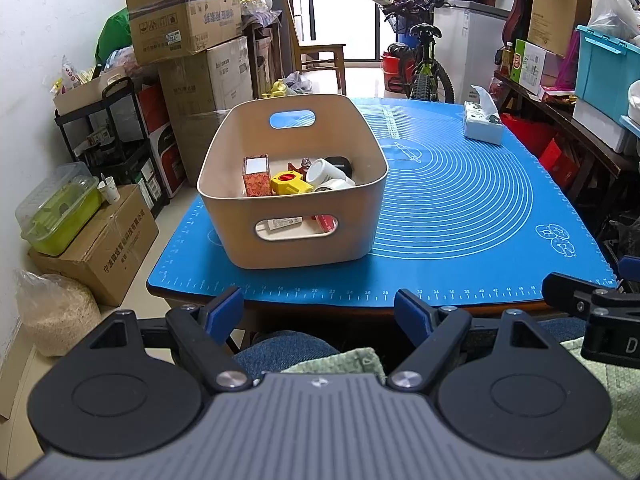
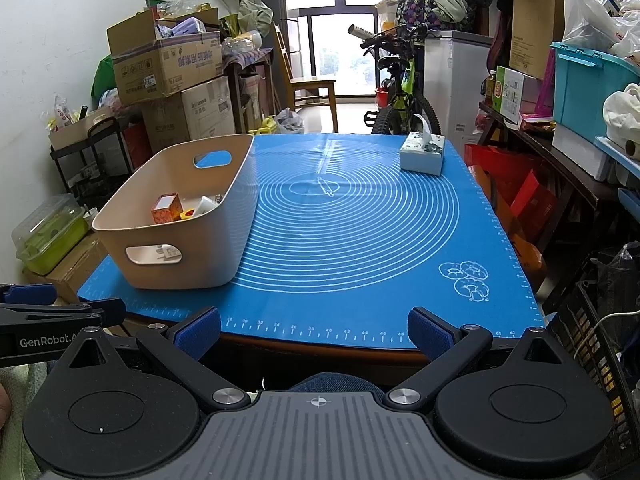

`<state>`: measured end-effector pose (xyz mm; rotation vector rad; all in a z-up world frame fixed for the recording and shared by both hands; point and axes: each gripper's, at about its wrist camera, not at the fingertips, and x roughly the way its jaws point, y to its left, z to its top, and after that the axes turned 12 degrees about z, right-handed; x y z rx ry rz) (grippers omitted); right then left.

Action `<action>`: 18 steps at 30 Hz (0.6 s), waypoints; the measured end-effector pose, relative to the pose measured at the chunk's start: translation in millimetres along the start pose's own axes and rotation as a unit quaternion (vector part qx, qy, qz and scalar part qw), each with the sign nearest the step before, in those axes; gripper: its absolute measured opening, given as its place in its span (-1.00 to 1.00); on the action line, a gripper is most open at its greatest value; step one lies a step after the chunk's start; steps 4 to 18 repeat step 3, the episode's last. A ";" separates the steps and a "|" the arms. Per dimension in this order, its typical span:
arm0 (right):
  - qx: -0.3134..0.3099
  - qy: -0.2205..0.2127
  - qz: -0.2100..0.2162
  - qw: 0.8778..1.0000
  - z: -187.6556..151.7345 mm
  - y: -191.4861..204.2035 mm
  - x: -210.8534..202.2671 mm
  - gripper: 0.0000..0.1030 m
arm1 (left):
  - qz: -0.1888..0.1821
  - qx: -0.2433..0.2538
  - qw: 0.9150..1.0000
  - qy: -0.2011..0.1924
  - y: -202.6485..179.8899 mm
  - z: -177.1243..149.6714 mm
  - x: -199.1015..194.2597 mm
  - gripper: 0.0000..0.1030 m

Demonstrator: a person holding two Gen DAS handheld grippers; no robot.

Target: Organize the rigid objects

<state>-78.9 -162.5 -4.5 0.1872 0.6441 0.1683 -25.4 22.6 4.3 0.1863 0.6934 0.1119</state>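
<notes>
Over on the left of the blue mat [image 1: 460,200] sits the beige bin [image 1: 296,240], our landmark, resting on the mat's left part with a handle slot facing us. Inside the bin there's a patterned orange box [image 1: 255,176] standing upright toward its left wall, a yellow gadget with a red button [image 1: 290,184] just right of that box, and white cylinders [image 1: 326,174] lying tilted right of the gadget, a dark round thing behind them. Through the bin's near slot a small packet shows, too small to make out. Right of the bin the mat lies open with its ring markings, and well beyond the bin, at the far right corner, a tissue box [image 2: 422,154] sits. Nearer us than the bin, off the tabletop's [image 1: 320,308] front edge, the left tongs [image 1: 319,312] hang spread wide, nothing between the blue pads. Further right, the right tongs [image 2: 314,334] likewise spread, gripping nothing
</notes>
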 end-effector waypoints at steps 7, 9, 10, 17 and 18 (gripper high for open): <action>0.000 0.000 -0.001 1.000 -0.3 0.5 0.1 0.93 | 0.000 0.001 1.000 -0.004 0.5 -0.1 -1.1 0.71; 0.000 0.000 -0.001 1.000 -0.3 0.5 0.1 0.93 | 0.000 0.001 1.000 -0.004 0.5 -0.1 -1.1 0.71; 0.000 0.000 -0.001 1.000 -0.3 0.5 0.1 0.93 | 0.000 0.001 1.000 -0.004 0.5 -0.1 -1.1 0.71; 0.000 0.000 -0.001 1.000 -0.3 0.5 0.1 0.93 | 0.000 0.001 1.000 -0.004 0.5 -0.1 -1.1 0.71; 0.000 0.000 -0.001 1.000 -0.3 0.5 0.1 0.93 | 0.000 0.001 1.000 -0.004 0.5 -0.1 -1.1 0.71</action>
